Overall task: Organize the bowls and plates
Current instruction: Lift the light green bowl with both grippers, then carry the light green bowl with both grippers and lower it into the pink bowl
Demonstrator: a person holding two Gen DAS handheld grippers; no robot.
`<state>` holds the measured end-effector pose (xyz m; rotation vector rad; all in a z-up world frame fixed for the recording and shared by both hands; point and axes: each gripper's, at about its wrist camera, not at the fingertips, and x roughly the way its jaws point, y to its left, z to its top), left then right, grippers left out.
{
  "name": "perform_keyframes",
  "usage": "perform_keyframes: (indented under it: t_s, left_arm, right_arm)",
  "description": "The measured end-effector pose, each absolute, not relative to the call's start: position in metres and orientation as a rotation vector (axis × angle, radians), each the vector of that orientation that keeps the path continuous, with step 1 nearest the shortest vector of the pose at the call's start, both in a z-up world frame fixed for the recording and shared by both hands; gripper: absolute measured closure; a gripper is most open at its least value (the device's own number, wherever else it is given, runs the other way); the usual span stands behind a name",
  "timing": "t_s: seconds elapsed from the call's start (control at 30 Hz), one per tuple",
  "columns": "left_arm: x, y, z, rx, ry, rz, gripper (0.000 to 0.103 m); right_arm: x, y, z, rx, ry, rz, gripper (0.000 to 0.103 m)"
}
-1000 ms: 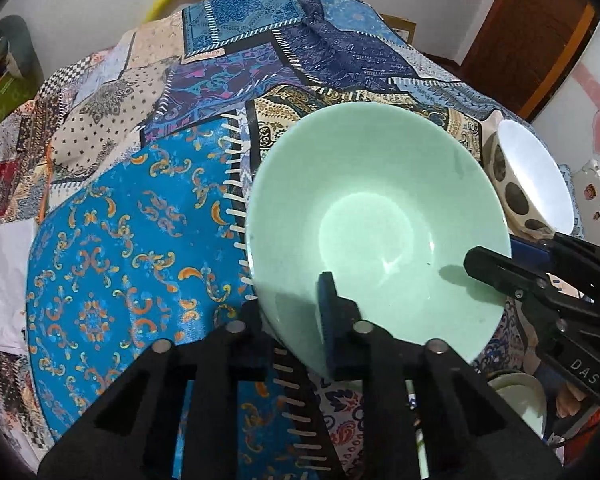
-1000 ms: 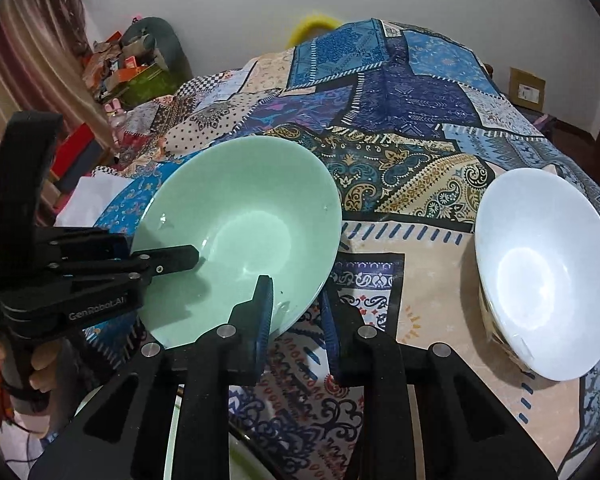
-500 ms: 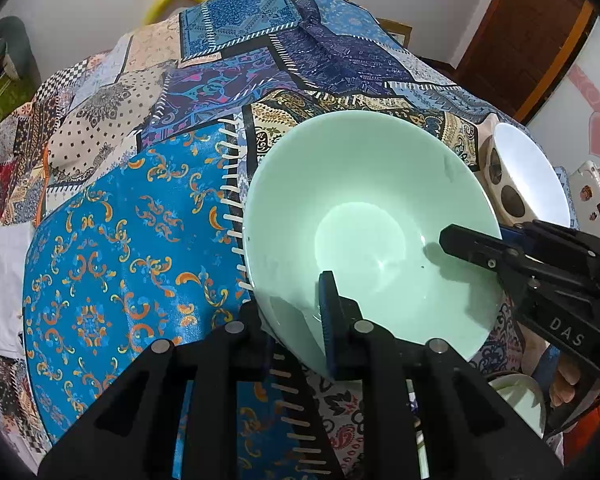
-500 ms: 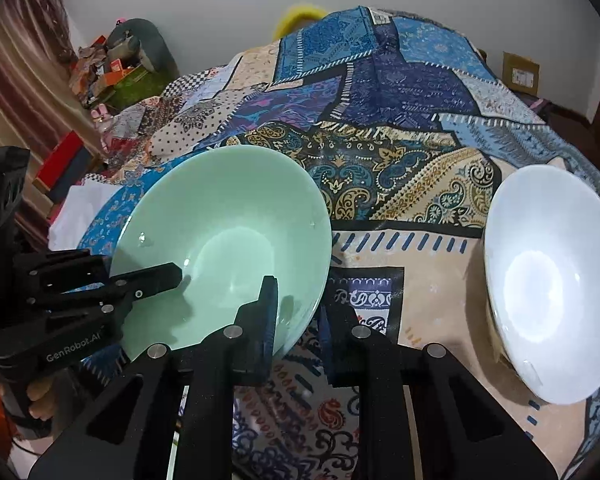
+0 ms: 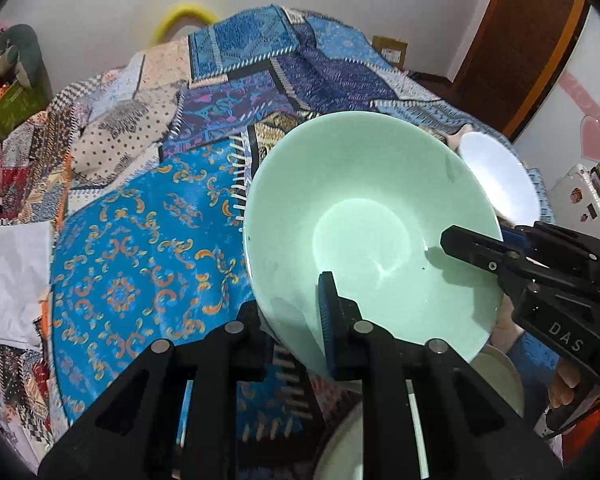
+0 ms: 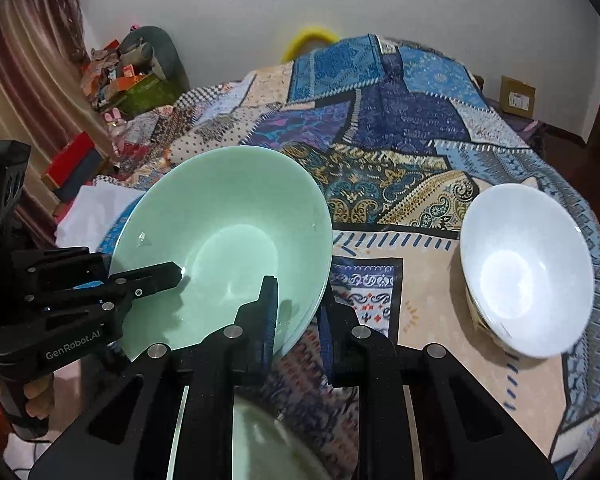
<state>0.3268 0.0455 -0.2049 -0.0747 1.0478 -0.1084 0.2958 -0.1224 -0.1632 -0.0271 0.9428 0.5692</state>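
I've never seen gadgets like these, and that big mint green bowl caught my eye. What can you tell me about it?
The mint green bowl is wide, smooth and glossy, like glazed ceramic or glass, and looks empty. It is held tilted above the patchwork cloth. The left tool clamps its near rim, one finger inside and one outside; the right tool grips another part of the rim likewise. A white bowl sits apart, to its right.
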Motion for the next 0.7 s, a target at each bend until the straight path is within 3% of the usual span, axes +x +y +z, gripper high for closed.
perform_keyframes:
  t_s: [0.7]
  left_arm:
    - [0.181,0.065,-0.126,-0.123,0.929,-0.031,0.084]
  right_arm:
    - [0.199,-0.104,-0.104,-0.019,0.828,0.672,0.086]
